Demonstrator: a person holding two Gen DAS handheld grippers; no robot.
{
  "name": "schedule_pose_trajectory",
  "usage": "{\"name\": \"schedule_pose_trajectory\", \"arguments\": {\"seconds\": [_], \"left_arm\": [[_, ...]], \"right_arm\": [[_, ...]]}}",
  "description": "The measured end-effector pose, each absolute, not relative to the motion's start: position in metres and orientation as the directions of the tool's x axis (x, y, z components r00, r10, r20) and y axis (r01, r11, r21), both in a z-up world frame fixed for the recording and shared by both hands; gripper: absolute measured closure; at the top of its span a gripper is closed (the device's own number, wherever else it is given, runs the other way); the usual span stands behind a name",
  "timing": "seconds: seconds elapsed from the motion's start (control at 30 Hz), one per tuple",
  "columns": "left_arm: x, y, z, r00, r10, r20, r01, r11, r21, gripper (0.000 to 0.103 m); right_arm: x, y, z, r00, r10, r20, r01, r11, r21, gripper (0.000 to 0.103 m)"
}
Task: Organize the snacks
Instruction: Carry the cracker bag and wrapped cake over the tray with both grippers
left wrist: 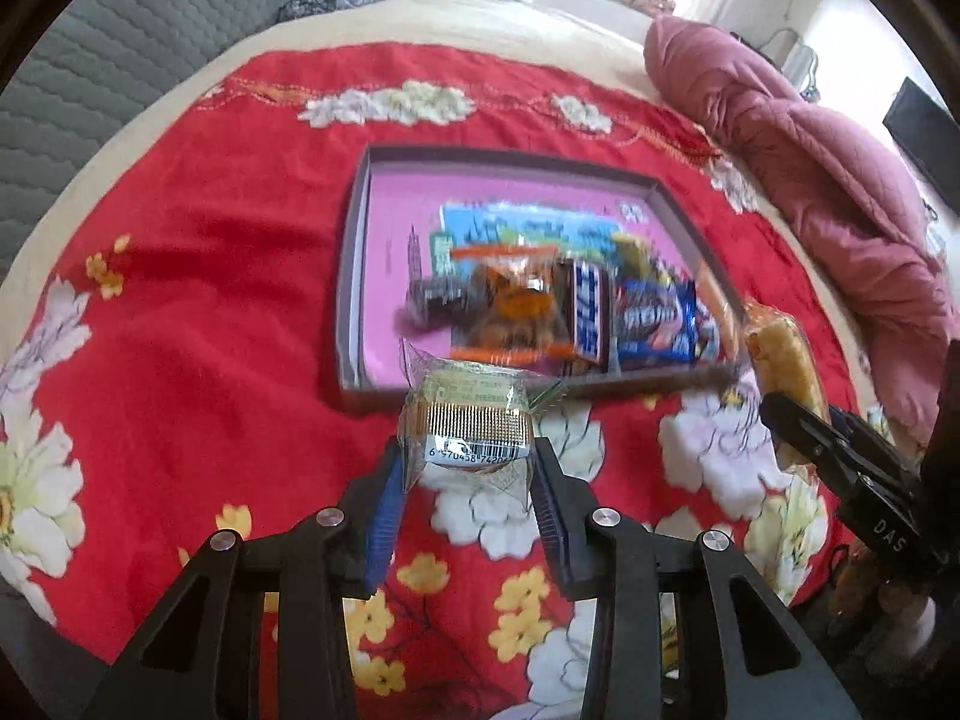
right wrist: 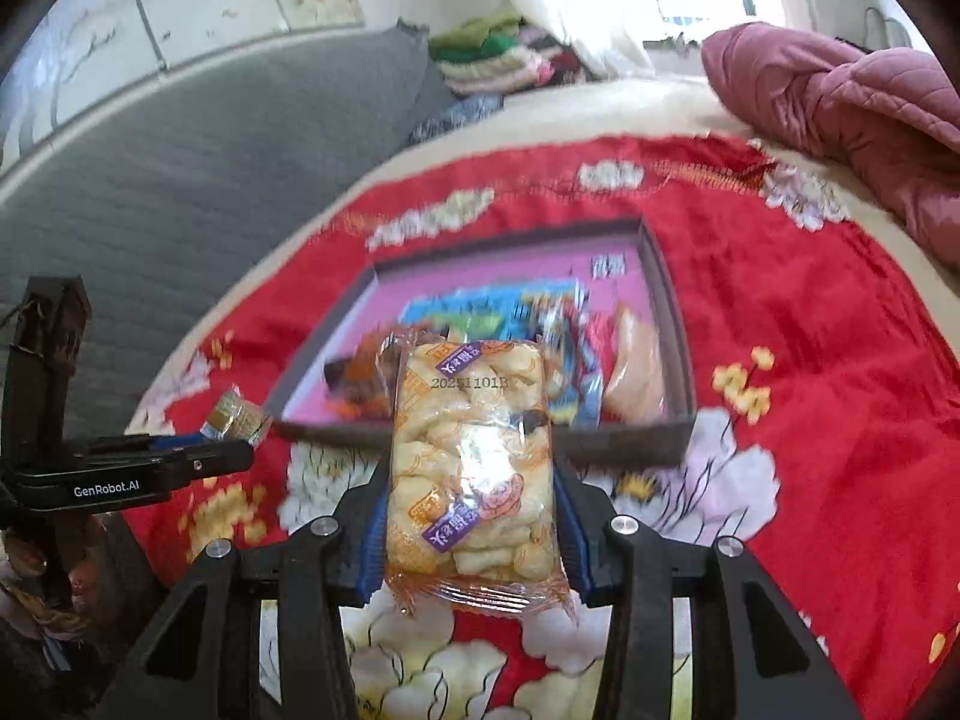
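My left gripper (left wrist: 468, 462) is shut on a small gold-wrapped snack (left wrist: 471, 420) with a barcode, held above the red floral cloth just in front of the tray. My right gripper (right wrist: 468, 480) is shut on a clear packet of pale puffed crackers (right wrist: 474, 468), also lifted off the cloth. A shallow tray (left wrist: 354, 276) with a pink floor lies ahead and holds several wrapped snacks (left wrist: 600, 312), blurred by motion. In the left wrist view the right gripper (left wrist: 798, 420) and its cracker packet (left wrist: 786, 360) show at the right. The left gripper (right wrist: 240, 438) with the gold snack (right wrist: 237, 417) shows at the left of the right wrist view.
The red floral cloth (left wrist: 210, 330) covers a bed. A pink quilt (left wrist: 840, 180) is heaped at the right. A grey quilted headboard (right wrist: 180, 180) stands at the left, with folded clothes (right wrist: 486, 54) and a window behind.
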State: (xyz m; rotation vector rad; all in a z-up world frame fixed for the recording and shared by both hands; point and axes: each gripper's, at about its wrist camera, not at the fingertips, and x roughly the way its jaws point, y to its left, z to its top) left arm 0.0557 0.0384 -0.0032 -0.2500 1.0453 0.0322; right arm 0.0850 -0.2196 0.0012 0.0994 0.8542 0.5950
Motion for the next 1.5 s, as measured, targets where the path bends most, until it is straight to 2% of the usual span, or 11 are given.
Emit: {"name": "schedule_pose_trajectory", "arguments": {"seconds": [0.43, 0.87, 1.5], "left_arm": [[0.101, 0.042, 0.005, 0.546, -0.046, -0.836, -0.175, 0.97, -0.168, 0.062], [0.126, 0.047, -0.019, 0.51, -0.02, -0.86, -0.214, 0.965, -0.149, 0.062], [0.133, 0.048, -0.039, 0.469, -0.019, -0.883, -0.229, 0.963, -0.143, 0.061]], "right_arm": [[0.116, -0.222, 0.006, 0.576, 0.494, -0.651, -0.418, 0.863, 0.285, 0.057], [0.144, -0.219, 0.003, 0.586, 0.492, -0.643, -0.416, 0.865, 0.282, 0.057], [0.167, -0.201, -0.027, 0.532, 0.445, -0.72, -0.405, 0.881, 0.245, 0.057]]}}
